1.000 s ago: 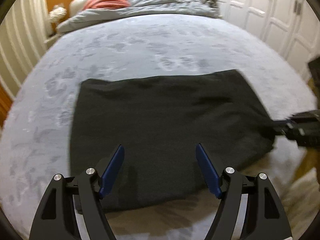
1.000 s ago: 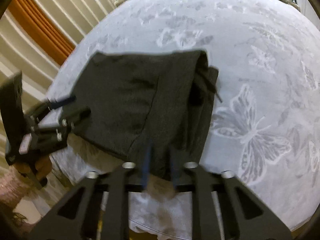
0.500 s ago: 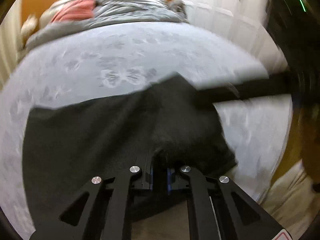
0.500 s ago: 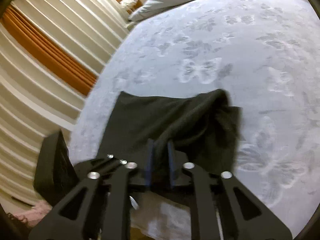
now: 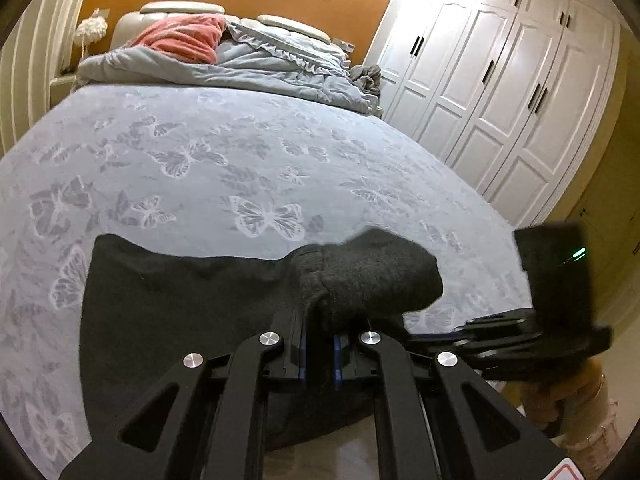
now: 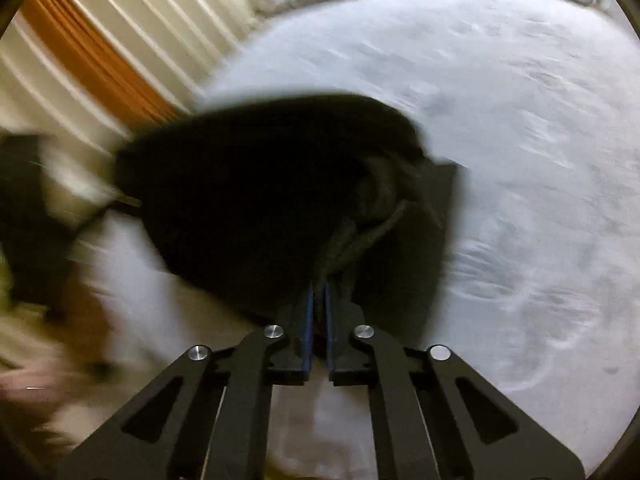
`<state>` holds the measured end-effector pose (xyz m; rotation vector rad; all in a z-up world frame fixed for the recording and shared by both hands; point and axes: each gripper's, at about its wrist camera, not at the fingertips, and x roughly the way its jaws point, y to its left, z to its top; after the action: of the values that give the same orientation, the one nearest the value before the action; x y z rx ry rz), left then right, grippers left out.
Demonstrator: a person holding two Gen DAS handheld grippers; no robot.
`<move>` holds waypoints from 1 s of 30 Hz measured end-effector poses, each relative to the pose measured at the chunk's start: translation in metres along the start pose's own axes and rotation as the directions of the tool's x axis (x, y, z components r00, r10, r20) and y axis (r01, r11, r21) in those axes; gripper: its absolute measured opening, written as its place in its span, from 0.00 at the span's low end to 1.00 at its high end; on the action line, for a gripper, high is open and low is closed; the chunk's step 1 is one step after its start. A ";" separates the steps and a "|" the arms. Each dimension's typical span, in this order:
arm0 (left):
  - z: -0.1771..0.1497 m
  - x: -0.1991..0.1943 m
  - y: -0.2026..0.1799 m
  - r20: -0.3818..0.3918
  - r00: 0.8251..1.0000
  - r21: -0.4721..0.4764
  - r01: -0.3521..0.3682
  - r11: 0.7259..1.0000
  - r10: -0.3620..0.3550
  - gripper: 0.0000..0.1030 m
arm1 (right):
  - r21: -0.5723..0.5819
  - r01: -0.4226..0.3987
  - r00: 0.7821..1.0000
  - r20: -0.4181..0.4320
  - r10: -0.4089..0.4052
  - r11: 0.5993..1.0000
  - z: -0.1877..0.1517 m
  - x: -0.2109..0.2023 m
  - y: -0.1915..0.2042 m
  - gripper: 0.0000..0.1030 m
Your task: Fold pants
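The dark grey pants (image 5: pixel 180 312) lie partly folded on the near end of the bed. My left gripper (image 5: pixel 319 354) is shut on the near edge of the pants, and a bunched fold (image 5: pixel 372 280) rises just ahead of its fingers. My right gripper (image 6: pixel 318 320) is shut on the pants (image 6: pixel 248 200) too, with the cloth lifted and draped in front of it; that view is blurred. The right gripper also shows in the left wrist view (image 5: pixel 560 320) at the right, beside the pants.
The bed has a pale blue butterfly-pattern cover (image 5: pixel 240 160). A grey duvet (image 5: pixel 260 68) and a pink pillow (image 5: pixel 180 38) lie at the headboard. White wardrobe doors (image 5: pixel 500 80) stand at the right. Striped curtains (image 6: pixel 132 40) hang on the left side.
My left gripper has shut on the near edge of the pants and lifted it. Both grippers have raised the cloth and carried it toward the far side, bunching it into a fold.
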<state>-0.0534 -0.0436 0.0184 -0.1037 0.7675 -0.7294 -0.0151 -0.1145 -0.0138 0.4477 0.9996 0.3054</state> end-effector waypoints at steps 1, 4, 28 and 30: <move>0.000 0.000 0.000 0.000 1.000 0.005 -0.005 1.000 0.005 0.06 | -0.006 -0.011 1.000 0.001 0.011 1.000 0.001 -0.002 0.001 0.03; -0.005 0.006 0.002 -0.024 1.000 0.003 -0.007 1.000 0.007 0.06 | -0.065 0.341 0.929 -0.131 -0.347 0.938 -0.006 0.032 -0.021 0.06; -0.007 0.012 -0.004 -0.021 0.999 0.037 -0.047 0.998 0.048 0.06 | -0.165 0.225 0.967 -0.087 -0.241 0.960 0.035 0.046 0.025 0.04; -0.007 0.014 -0.006 -0.024 0.999 0.044 -0.047 0.998 0.048 0.06 | -0.065 0.085 0.984 -0.152 -0.094 0.994 0.030 0.063 0.019 0.04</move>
<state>-0.0548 -0.0558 0.0069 -0.0370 0.7748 -0.7030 0.0416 -0.0762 -0.0372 0.3286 1.1558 0.2913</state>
